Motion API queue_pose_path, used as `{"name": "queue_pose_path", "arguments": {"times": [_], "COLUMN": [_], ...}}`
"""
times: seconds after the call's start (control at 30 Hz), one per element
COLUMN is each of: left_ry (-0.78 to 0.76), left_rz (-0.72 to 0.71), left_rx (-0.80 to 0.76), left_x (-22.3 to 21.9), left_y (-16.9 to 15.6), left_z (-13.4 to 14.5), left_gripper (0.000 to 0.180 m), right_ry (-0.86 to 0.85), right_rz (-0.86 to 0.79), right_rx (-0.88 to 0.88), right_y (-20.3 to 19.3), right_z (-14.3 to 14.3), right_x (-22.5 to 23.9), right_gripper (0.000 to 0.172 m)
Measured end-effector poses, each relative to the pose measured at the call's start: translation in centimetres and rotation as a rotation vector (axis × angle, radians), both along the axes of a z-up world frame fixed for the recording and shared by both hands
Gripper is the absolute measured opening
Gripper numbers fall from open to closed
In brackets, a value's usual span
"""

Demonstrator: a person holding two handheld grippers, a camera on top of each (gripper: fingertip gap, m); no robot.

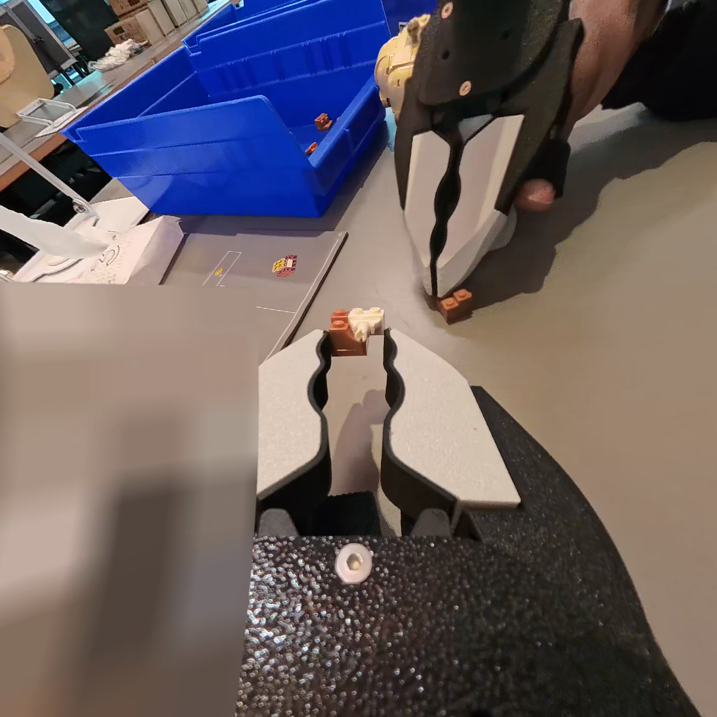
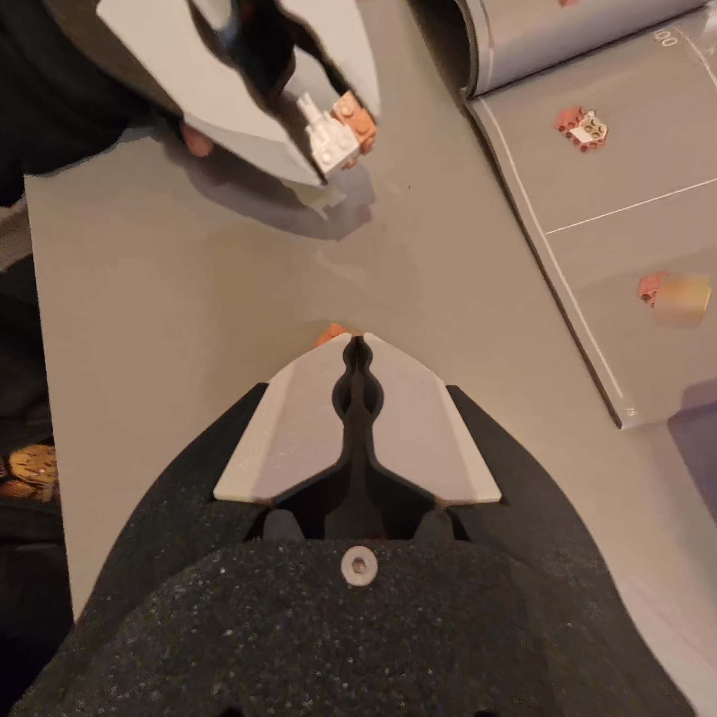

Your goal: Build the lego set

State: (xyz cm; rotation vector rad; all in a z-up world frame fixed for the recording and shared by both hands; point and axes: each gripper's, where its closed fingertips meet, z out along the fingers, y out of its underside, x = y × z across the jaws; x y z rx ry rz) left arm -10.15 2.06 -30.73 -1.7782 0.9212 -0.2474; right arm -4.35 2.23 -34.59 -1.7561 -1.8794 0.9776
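Note:
My left gripper [image 1: 355, 333] is shut on a small assembly of a brown brick and a cream-white piece [image 1: 351, 329]. One pad presses the brown side, the other the white side. The right wrist view shows this assembly [image 2: 337, 135] held just above the grey table, over its shadow. My right gripper [image 2: 357, 338] is shut, pads together with nothing between them. Its tips rest on the table against a loose brown two-stud brick [image 1: 456, 308]. In the right wrist view this brick [image 2: 329, 334] peeks out just past the left fingertip.
Blue bins [image 1: 232, 155] at the back hold a few brown pieces [image 1: 322, 122]. An open instruction booklet [image 1: 264, 264] lies left of the left gripper and also shows in the right wrist view [image 2: 620, 194]. A tan model [image 1: 395, 66] sits behind the right gripper. White paper [image 1: 116, 240] lies far left. Tip to tip, the grippers are about 8 cm apart.

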Motion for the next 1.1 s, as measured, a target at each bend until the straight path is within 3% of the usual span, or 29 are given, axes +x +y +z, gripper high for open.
{"name": "queue_pose_path", "arguments": {"times": [0.13,0.33,0.47,0.57,0.63,0.83,1.1], "left_ry": [0.009,0.017,0.016,0.0,-0.036,-0.291,-0.632], "left_rz": [-0.01,-0.021,-0.028,-0.048,-0.068,-0.106,-0.111], "left_rx": [-0.003,0.0,-0.004,-0.017,-0.036,-0.219,-0.385], "left_x": [0.2,0.3,0.4,0.8,1.2,2.0,1.6], "left_y": [-0.1,-0.3,-0.4,-0.6,-0.9,-1.7,-1.3], "left_z": [-0.1,-0.2,-0.2,-0.2,0.0,1.1,2.6], "left_gripper": [0.025,0.025,0.025,0.025,0.025,0.025,0.024], "right_ry": [-0.011,0.092,0.053,-0.009,-0.006,0.044,0.334], "right_rz": [-0.062,-0.169,-0.224,-0.25,-0.234,-0.066,0.132], "right_rx": [-0.064,-0.012,0.163,0.297,0.307,0.178,0.08], "right_y": [0.9,0.2,-1.6,-1.1,-1.0,-2.0,-2.6], "right_z": [0.1,1.8,0.8,-0.3,-0.4,0.1,4.8], "right_x": [-0.4,0.2,0.7,0.6,0.3,-0.3,-2.3], "right_gripper": [0.0,0.024,0.035,0.032,0.018,0.017,0.01]}}
